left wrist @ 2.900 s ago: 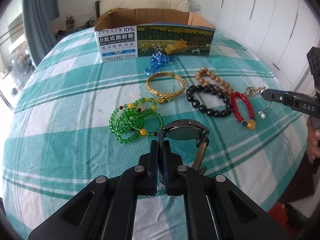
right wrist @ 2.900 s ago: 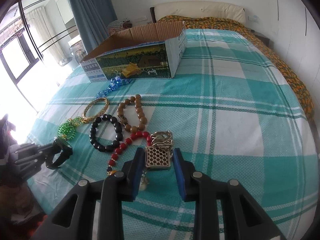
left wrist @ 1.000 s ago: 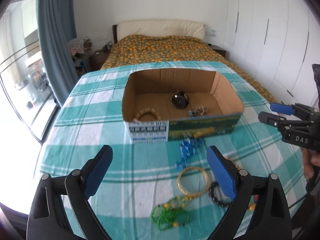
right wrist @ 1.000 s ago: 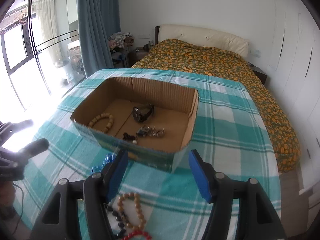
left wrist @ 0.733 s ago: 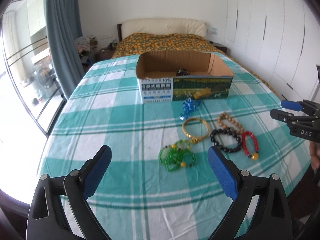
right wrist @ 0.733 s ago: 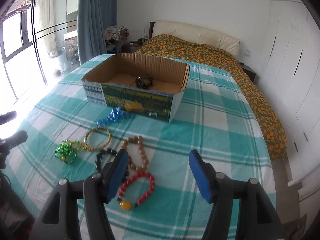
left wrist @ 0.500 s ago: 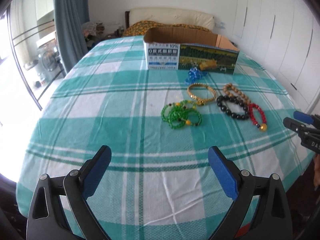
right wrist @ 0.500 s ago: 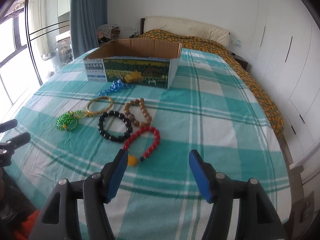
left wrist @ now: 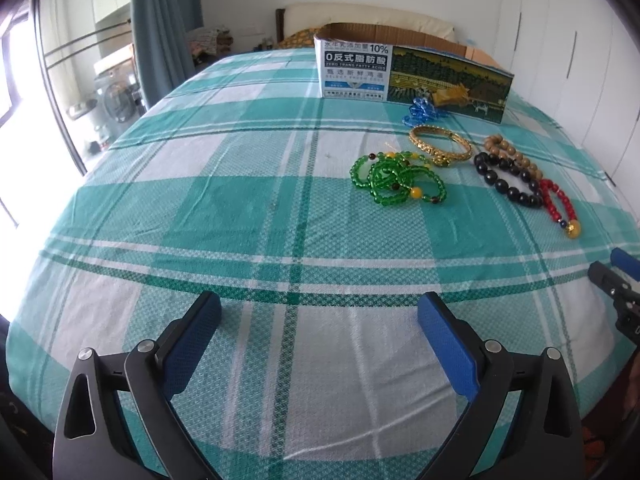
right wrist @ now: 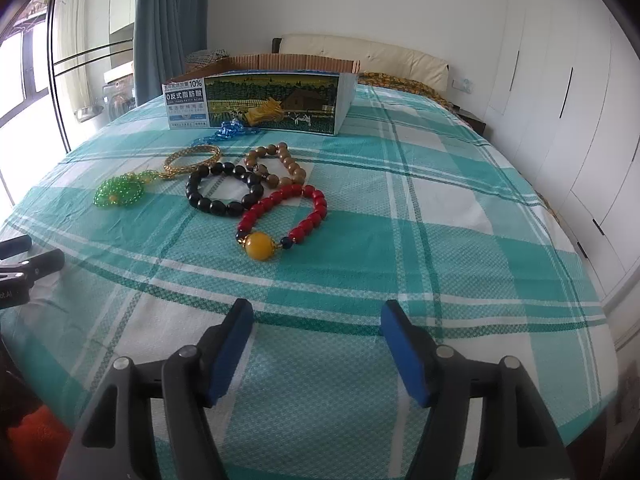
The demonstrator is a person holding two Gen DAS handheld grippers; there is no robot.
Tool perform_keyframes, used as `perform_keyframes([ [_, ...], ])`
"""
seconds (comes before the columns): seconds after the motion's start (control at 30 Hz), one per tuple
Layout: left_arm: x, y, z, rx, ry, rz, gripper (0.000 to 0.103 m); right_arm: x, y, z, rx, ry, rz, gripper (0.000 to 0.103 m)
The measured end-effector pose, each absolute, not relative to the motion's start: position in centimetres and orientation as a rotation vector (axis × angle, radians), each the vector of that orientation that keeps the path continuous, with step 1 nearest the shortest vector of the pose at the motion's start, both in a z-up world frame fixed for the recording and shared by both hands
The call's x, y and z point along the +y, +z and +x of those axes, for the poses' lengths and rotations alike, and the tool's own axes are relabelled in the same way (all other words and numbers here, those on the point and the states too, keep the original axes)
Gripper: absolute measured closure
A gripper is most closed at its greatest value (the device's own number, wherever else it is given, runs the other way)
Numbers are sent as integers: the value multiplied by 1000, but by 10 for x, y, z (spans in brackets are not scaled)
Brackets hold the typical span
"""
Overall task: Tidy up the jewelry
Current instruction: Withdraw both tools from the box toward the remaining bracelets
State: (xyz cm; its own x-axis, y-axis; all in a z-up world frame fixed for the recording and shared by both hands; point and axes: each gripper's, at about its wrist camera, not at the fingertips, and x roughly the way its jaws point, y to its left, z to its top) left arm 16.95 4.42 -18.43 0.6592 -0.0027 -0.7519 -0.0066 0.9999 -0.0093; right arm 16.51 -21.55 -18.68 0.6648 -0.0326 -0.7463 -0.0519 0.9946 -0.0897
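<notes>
Six bracelets (right wrist: 282, 211) lie before one box (right wrist: 260, 98); both tools (left wrist: 318, 320) (right wrist: 316, 326) gape wide, empty.

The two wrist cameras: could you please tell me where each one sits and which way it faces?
Left wrist: sits behind the open left gripper, looking down across the checked cloth toward the green beads and the box; the right gripper's tip shows at the right edge.
Right wrist: sits behind the open right gripper, facing the red bracelet; the left gripper's tip shows at the left edge.
Shared: the box and all the bracelets.
</notes>
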Motion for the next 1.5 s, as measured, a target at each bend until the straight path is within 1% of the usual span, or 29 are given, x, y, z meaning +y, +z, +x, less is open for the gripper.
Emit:
perform_keyframes([
  [0.07,44,-185,170,850,7,-11,1,-218,-188,166,837,14,-87,32],
  [0.2,44,-186,172,851,13,-15,0,-220,-190,164,822,2,-71,27],
  [0.5,44,-186,170,857,6,-18,0,-220,-191,161,802,-14,-52,24],
  [0.57,44,-187,170,861,-7,-13,0,-219,-192,161,802,-9,-50,21],
  [0.63,45,-186,170,866,-25,-4,0,-217,-192,159,799,-3,-53,16],
  [0.8,45,-186,170,881,-42,7,0,-217,-192,160,803,4,-55,15],
  [1.2,45,-184,182,946,-79,27,0,-215,-187,170,917,7,-65,15],
  [1.37,44,-183,186,956,-114,45,0,-218,-187,173,931,33,-64,15],
  [1.5,42,-183,187,943,-120,48,0,-228,-182,171,918,60,9,15],
])
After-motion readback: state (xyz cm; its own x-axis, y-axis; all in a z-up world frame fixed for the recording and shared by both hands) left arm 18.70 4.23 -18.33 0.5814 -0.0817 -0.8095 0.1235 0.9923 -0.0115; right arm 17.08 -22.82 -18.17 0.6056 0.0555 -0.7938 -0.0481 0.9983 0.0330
